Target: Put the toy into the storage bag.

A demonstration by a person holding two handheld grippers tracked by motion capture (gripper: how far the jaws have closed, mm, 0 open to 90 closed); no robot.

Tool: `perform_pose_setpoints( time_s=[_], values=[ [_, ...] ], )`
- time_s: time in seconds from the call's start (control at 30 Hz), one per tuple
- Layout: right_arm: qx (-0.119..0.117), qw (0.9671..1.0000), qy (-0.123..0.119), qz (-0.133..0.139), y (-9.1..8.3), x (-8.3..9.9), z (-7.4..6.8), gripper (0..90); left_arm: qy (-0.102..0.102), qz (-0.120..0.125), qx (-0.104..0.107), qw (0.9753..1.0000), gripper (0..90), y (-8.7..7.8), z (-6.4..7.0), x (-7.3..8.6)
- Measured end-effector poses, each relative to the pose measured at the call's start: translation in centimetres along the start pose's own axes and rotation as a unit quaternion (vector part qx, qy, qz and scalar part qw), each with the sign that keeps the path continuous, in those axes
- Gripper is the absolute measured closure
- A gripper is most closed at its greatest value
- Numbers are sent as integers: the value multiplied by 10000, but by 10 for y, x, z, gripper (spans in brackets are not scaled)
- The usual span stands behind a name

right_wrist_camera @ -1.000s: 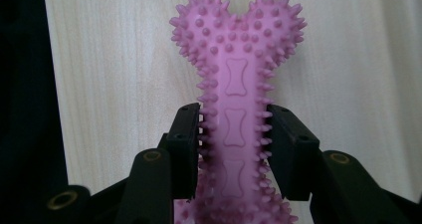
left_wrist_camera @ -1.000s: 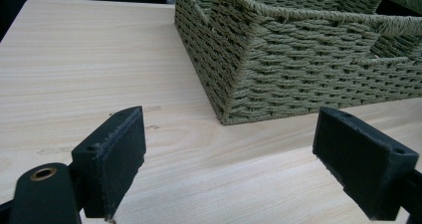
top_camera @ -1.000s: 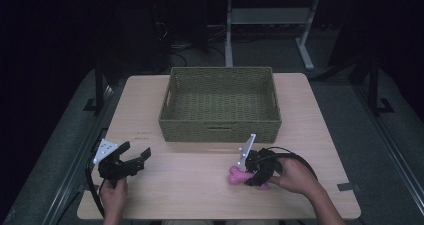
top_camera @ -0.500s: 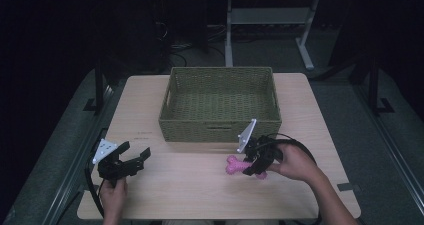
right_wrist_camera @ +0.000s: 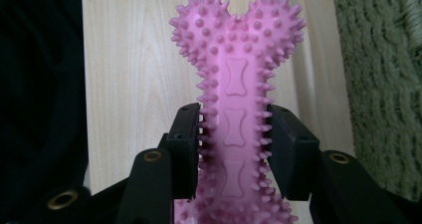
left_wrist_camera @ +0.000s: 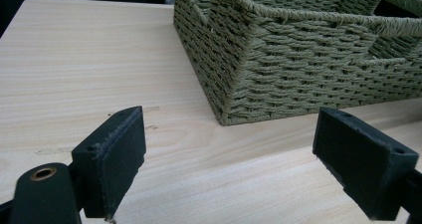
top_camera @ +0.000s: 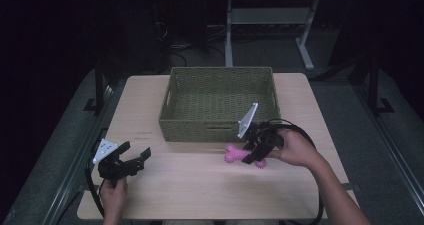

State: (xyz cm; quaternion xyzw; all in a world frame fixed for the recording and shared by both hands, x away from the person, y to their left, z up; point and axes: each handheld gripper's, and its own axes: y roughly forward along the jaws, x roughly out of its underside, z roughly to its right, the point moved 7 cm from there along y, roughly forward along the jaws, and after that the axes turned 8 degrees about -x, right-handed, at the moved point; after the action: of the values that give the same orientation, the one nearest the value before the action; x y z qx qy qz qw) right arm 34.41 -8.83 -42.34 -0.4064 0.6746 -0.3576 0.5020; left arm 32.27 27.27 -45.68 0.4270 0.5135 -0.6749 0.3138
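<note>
Over at the table's four o'clock, the right gripper [top_camera: 256, 152] pinches the shaft of a pink, nubby rubber bone [right_wrist_camera: 234, 99] between flat black pads, just in front of the woven green basket [top_camera: 218, 128]. At seven o'clock, the left gripper [top_camera: 134, 158] hangs spread above pale woodgrain table [top_camera: 190, 185].

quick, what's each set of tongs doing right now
Left tongs: open, holding nothing, over the table.
Right tongs: shut on the pink bone toy, gripping its shaft.
</note>
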Motion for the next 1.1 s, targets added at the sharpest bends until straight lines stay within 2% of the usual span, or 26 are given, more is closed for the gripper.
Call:
perform_pose_setpoints(
  time_s=[0.33, 1.1],
  values=[
    [-93, 9999, 28, 126, -15, -6, 10, 584, -6, 3, 4, 10000, 128, 0, -1, 0],
    [11, 9999, 60, 121, -40, -22, 34, 584, -39, 16, 1, 10000, 128, 0, -1, -1]
  ],
)
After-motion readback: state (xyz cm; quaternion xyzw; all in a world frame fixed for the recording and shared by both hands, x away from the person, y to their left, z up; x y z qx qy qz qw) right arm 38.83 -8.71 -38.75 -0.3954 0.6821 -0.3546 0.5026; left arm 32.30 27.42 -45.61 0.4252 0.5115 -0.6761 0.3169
